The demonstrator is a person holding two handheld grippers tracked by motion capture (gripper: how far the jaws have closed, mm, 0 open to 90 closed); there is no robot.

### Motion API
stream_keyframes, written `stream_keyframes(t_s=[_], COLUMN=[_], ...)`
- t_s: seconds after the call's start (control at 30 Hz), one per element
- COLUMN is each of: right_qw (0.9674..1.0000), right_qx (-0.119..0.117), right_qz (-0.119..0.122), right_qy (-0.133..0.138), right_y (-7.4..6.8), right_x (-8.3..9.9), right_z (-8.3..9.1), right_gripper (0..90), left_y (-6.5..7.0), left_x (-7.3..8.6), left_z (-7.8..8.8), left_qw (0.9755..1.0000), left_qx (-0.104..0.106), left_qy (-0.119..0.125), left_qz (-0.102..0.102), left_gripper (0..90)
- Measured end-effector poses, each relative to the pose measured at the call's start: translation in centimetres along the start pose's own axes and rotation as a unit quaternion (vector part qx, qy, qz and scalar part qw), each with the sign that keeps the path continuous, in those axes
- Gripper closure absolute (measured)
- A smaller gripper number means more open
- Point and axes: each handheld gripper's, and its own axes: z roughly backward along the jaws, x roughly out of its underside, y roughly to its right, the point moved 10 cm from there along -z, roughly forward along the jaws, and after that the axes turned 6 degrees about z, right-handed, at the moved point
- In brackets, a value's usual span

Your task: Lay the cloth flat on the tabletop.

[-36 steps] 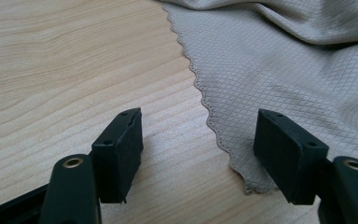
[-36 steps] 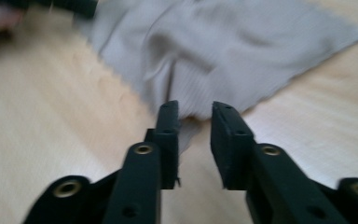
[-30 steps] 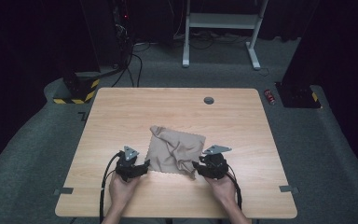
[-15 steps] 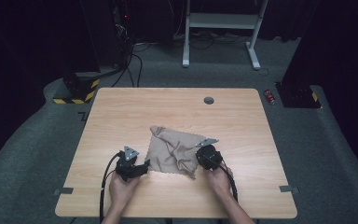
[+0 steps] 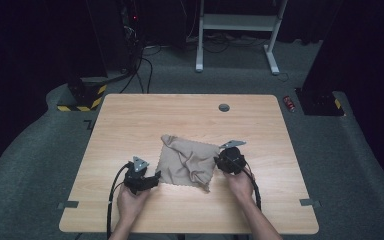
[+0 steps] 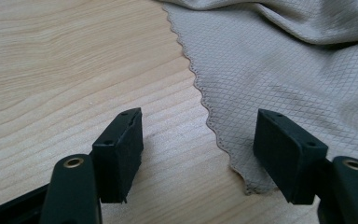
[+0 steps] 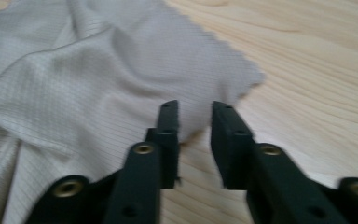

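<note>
- Since a second earlier, the right gripper [image 5: 219, 161] had shifted up the cloth's [image 5: 187, 162] right edge; its fingers had just been opening, narrowly apart, cloth edge between them, unpinched.
- Left gripper [image 5: 156, 178] waited, fingers wide open, straddling the near-left corner.
- Cloth lay crumpled mid-desk [image 5: 130, 125].

We are in what looks like a lab or test room: a wooden table [image 5: 190, 117] stands alone on grey carpet [image 5: 40, 165], with dark curtains all round (very little light beyond it). Past its far edge we see cables [image 5: 140, 65], a white metal frame [image 5: 237, 30] and yellow-black hazard tape [image 5: 82, 102].
</note>
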Motion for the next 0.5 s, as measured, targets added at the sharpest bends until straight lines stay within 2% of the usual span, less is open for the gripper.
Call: stream_keyframes(t_s=[0.1,0.13,0.2,0.27,0.33,0.4,0.5], right_qw=[0.9999,0.9998,0.9998,0.9996,0.9996,0.9993,0.9994], right_qx=[-0.002,-0.004,0.002,0.008,0.003,0.015,0.023], right_qz=[0.004,0.005,0.010,0.014,0.013,0.021,0.015], right_qy=[-0.011,-0.017,-0.019,-0.024,-0.025,-0.028,-0.020], right_y=[-1.0,-1.2,-1.4,-1.1,-1.0,-0.5,0.1], right_x=[0.0,0.1,0.1,0.1,0.1,0.1,-0.3], right_z=[-1.1,-1.5,-1.9,-1.9,-1.9,-1.7,-1.4], right_gripper=[67.0,69.2,78.9,89.1,89.6,90.0,90.0], left_y=[0.0,0.0,0.0,0.0,0.0,0.0,0.0], left_x=[0.0,0.0,0.0,0.0,0.0,0.0,0.0], left_z=[0.0,0.0,0.0,0.0,0.0,0.0,0.0], left_qw=[1.0000,1.0000,1.0000,1.0000,1.0000,1.0000,1.0000], left_qx=[0.000,0.000,0.000,0.000,0.000,0.000,0.000], left_qy=[0.000,0.000,0.000,0.000,0.000,0.000,0.000], left_qz=[0.000,0.000,0.000,0.000,0.000,0.000,0.000], left_gripper=[33.3,33.3,33.3,33.3,33.3,33.3,33.3])
